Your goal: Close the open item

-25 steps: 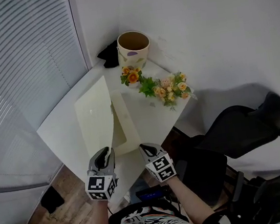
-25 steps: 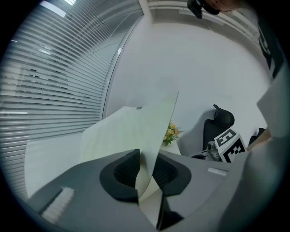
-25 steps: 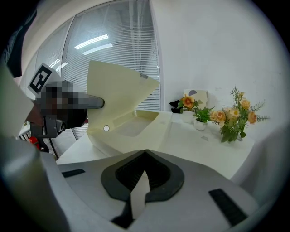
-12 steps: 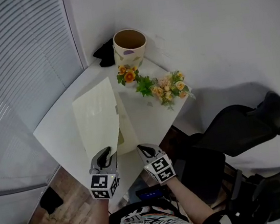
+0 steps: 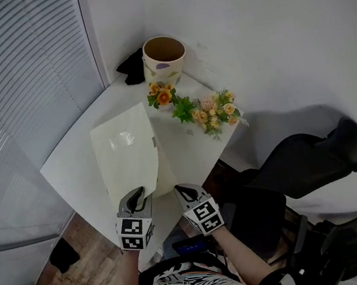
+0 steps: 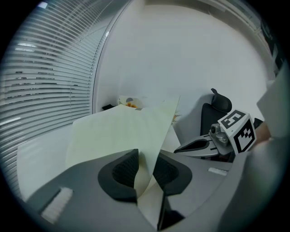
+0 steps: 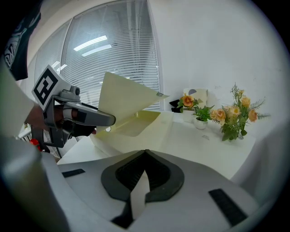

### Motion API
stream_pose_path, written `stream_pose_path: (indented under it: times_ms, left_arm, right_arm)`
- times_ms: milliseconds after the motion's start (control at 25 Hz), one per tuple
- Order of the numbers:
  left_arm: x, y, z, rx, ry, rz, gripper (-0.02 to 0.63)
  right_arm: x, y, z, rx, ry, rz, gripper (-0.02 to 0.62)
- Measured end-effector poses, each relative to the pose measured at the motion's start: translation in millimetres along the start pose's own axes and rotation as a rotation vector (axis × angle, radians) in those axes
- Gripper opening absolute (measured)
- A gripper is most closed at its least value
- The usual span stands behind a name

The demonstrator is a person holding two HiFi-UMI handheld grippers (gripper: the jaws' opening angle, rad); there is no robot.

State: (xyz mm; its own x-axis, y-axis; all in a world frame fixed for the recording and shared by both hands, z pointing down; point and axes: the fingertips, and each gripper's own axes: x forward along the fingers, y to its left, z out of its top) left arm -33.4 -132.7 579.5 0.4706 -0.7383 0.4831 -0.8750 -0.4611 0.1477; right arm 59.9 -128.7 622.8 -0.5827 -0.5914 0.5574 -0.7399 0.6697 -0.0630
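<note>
A pale yellow folder lies on the white table [image 5: 70,167], its raised cover [image 5: 127,153] leaning low over the base [image 5: 166,173]. My left gripper [image 5: 135,196] is at the cover's near corner. In the left gripper view the cover [image 6: 118,136] runs between the pads [image 6: 123,171] with a gap beside it; the jaws have just been opening and stand open. My right gripper [image 5: 184,190] rests at the table's near edge, right of the folder, its jaws [image 7: 145,156] together on nothing. The left gripper [image 7: 86,118] shows in the right gripper view beside the cover [image 7: 124,97].
Artificial flowers [image 5: 208,111] and a small orange posy [image 5: 162,96] stand at the table's far right. A cream pot [image 5: 165,58] and a black object [image 5: 132,67] sit in the far corner. Window blinds [image 5: 18,82] lie left, a black chair [image 5: 300,161] right.
The folder's cover has swung down from steeply raised to low over the base. My left gripper has sunk with it. The right gripper has kept still.
</note>
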Motion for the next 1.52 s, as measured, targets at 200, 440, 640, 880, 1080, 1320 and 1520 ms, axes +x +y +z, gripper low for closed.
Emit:
stream_pose_path:
  times_ms: [200,440,640,880,1080,1320,1520]
  left_arm:
    - [5.3,-2.5,-4.4,0.004,0.042,-0.019,0.078]
    - [10.1,-2.8,-9.8,0.016,0.084,-0.025,0.081]
    - [15.6,-5.6,-14.9,0.038,0.144,-0.041,0.089]
    - [21.2,-7.6,-19.2,0.063,0.209,-0.053,0.094]
    - [25.1,-8.0,-21.9,0.082,0.249,-0.061,0.097]
    - [27.6,-10.2,-26.5,0.122,0.331,-0.073,0.106]
    - [31.7,-11.8,-31.4,0.187,0.395,-0.069,0.109]
  right_arm:
    - [-0.4,-0.1,0.7,0.001,0.002,-0.003,0.002]
    - [-0.6,-0.1,1.2,0.007,-0.002,-0.007,0.002]
    - [-0.6,0.3,1.2,0.005,0.004,-0.011,0.002]
    - [-0.1,-0.7,-0.2,0.01,0.004,-0.014,0.002]
    - [0.6,-0.7,0.1,0.014,0.008,-0.02,0.002]
    - [0.3,-0.2,0.9,0.019,0.011,-0.021,0.003]
    - [1.7,-0.8,0.1,0.02,0.015,-0.017,0.002]
